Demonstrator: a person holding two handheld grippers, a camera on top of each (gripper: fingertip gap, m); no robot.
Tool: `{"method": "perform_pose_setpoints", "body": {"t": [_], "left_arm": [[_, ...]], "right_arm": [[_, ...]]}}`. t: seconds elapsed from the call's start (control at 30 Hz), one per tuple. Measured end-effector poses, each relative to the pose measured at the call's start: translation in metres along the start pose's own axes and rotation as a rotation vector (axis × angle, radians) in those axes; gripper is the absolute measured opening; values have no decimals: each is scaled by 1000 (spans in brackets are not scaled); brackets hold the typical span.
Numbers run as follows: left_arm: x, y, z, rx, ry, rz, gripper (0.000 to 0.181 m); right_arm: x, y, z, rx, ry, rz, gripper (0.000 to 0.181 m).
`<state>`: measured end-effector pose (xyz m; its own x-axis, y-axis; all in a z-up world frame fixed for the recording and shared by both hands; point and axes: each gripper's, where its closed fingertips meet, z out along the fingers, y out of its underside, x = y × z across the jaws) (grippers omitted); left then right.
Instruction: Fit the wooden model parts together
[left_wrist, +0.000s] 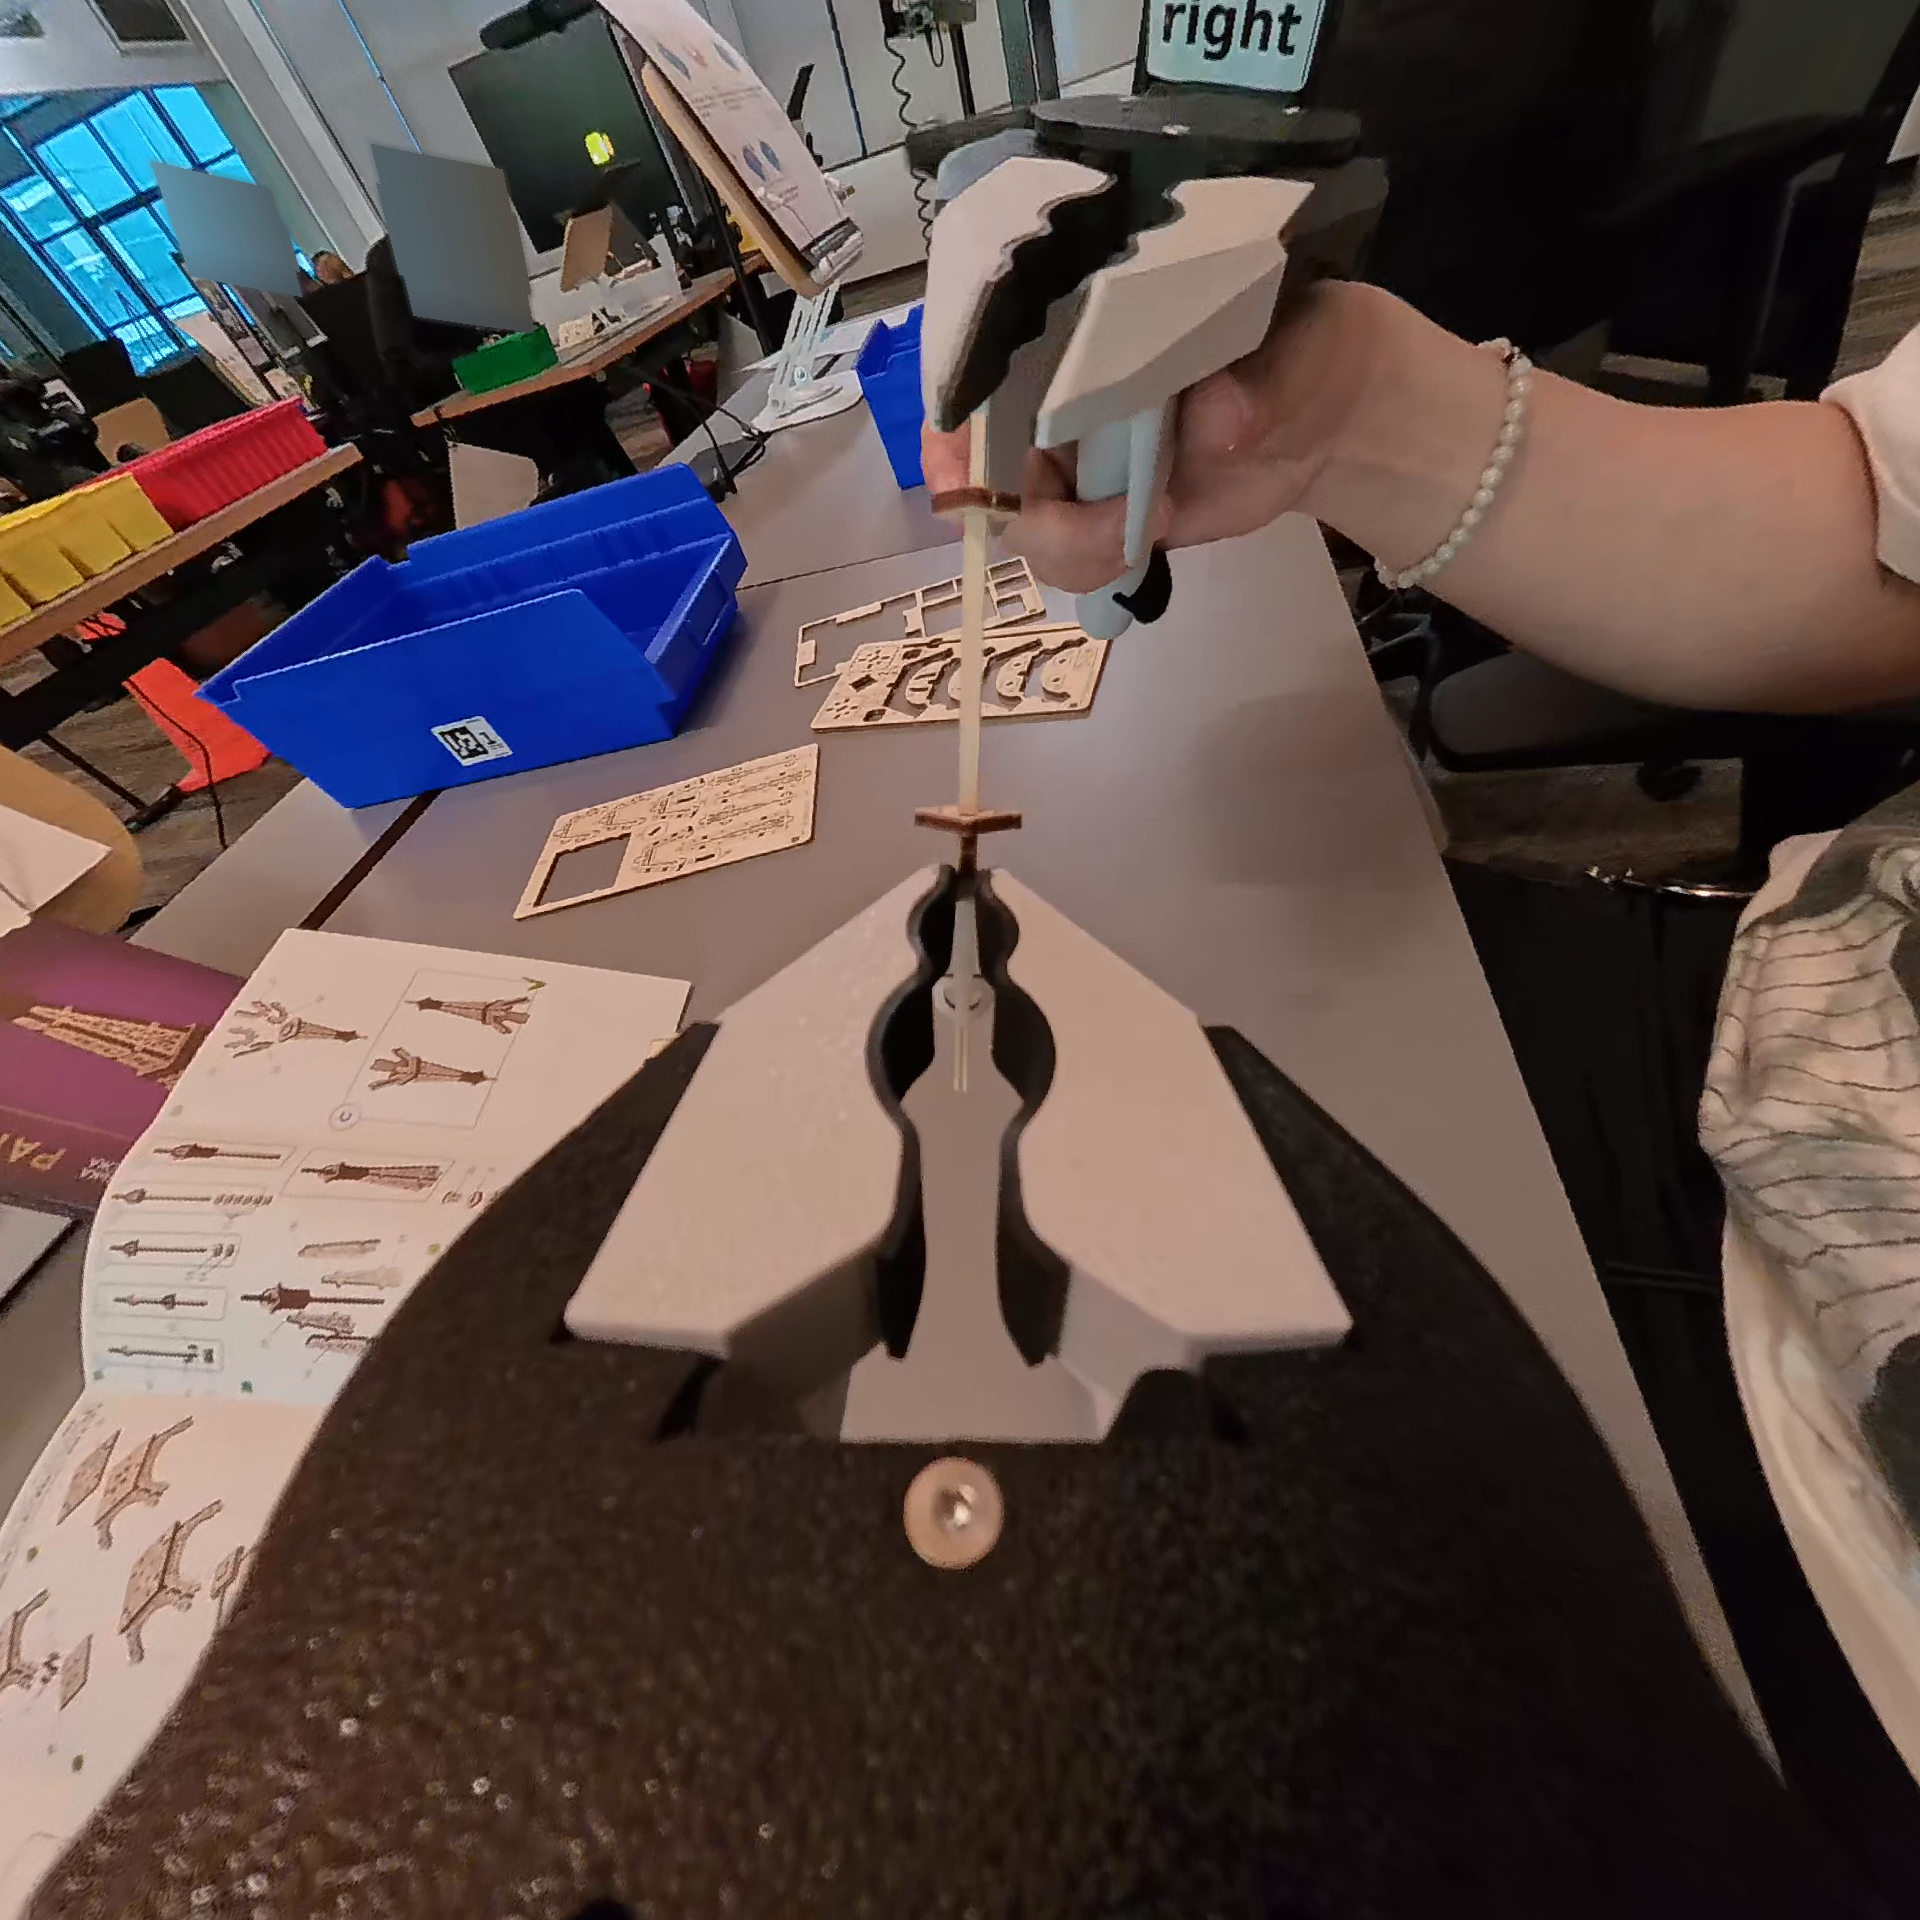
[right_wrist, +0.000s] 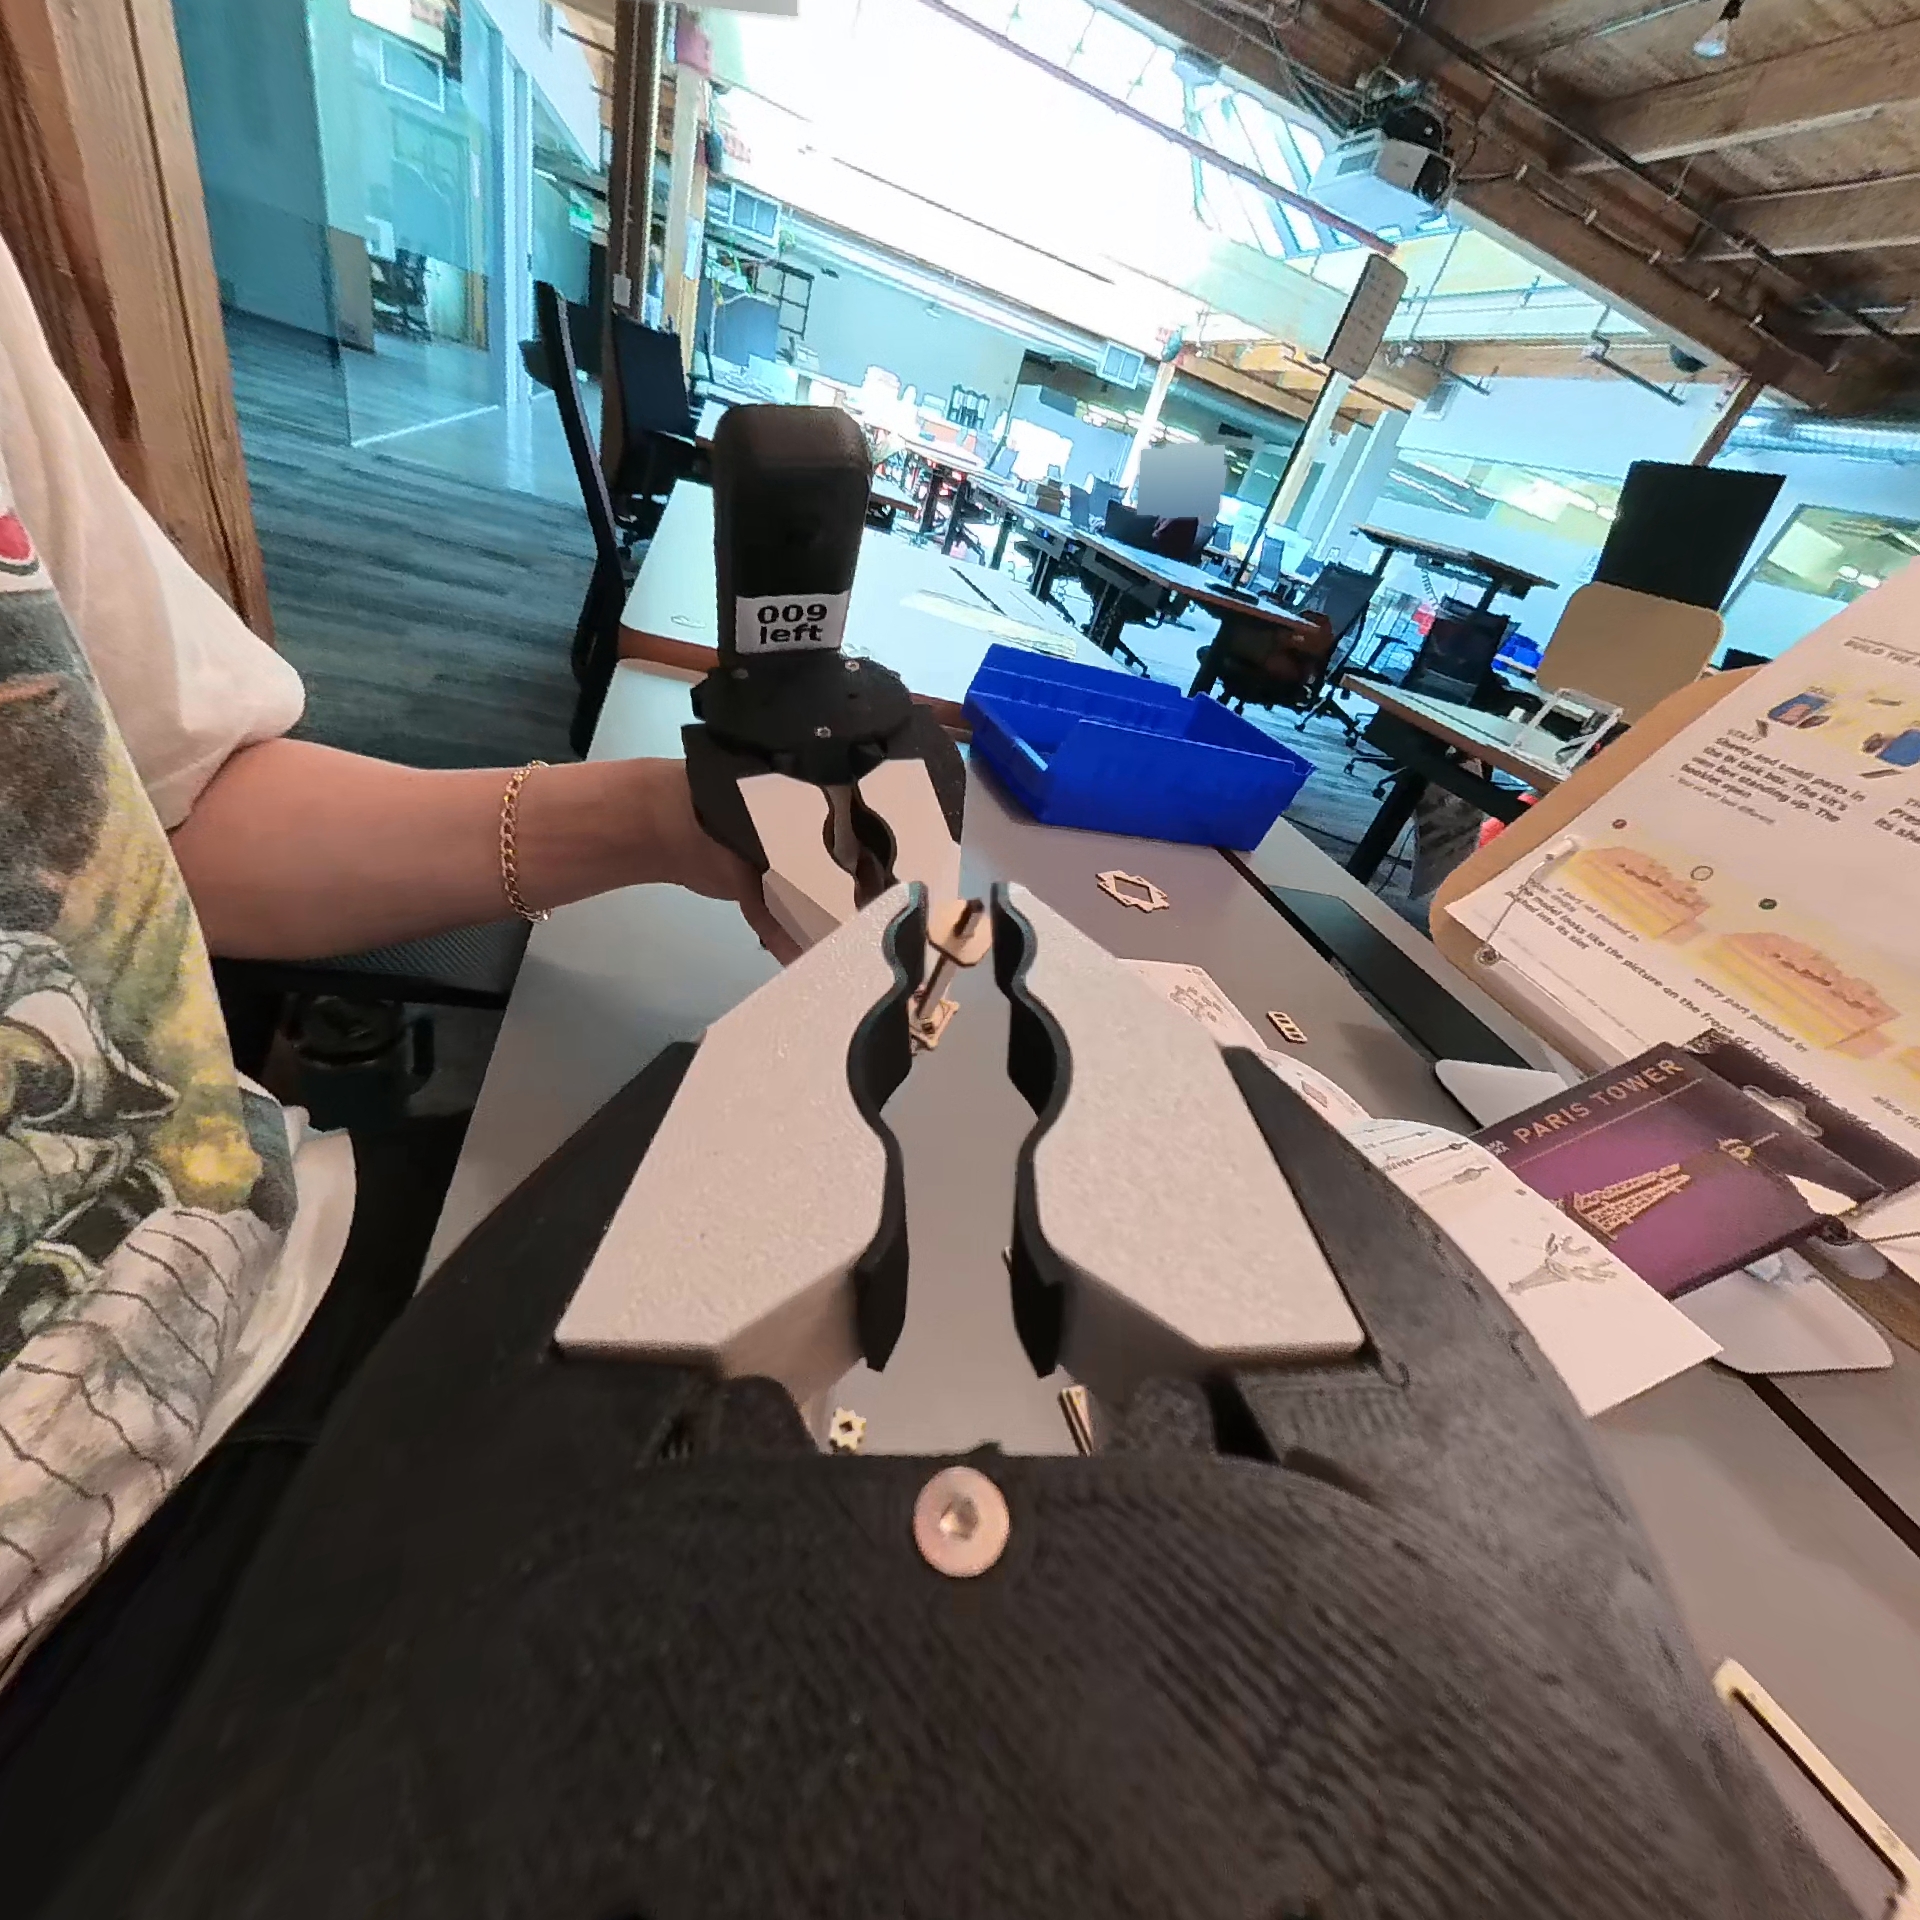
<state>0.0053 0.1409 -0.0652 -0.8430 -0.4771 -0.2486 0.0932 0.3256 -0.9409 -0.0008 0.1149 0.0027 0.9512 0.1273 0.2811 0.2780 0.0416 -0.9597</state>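
Rod (left_wrist: 971, 665) spanning both grippers: left gripper (left_wrist: 964, 883) clamped on one end, right gripper (left_wrist: 982, 416) on the other.

The left tool (left_wrist: 961, 883) is showing two pale grey, faceted fingers (left_wrist: 790, 1122) lined with wavy black pads, seated in a rough, speckled black body with a silver screw (left_wrist: 953, 1511) at its centre. The right tool (right_wrist: 956, 904) is showing the same build: grey fingers (right_wrist: 748, 1164), black scalloped liners, a black printed body and one silver screw (right_wrist: 960, 1523). Seen from the far side, each tool is carrying a round black plate and a white label with black writing, the left one on an upright black housing. The person is wearing a white short-sleeved shirt (right_wrist: 94, 1039) with a grey and yellow print, a pearl bracelet (left_wrist: 1481, 468) on the right wrist and a gold chain bracelet (right_wrist: 511, 842) on the left.
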Motion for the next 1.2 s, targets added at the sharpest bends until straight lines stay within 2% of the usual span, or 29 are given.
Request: {"method": "perform_pose_setpoints", "body": {"t": [0.33,0.83,1.0,1.1,1.2], "left_arm": [[2,-1,2,6,2,30,0],[2,-2,3,12,-7,40,0],[2,-7,0,62,7,7,1],[-16,-2,-8,47,-83,-9,32],[-21,-8,-20,53,-111,-12,37]], "right_arm": [[-3,5,4,-7,-21,8,2],[-2,0,11,121,-69,174,0],[-1,-4,8,105,-49,120,0],[6,-6,4,115,-11,134,0],[10,0,5,77,23,113,0]]}}
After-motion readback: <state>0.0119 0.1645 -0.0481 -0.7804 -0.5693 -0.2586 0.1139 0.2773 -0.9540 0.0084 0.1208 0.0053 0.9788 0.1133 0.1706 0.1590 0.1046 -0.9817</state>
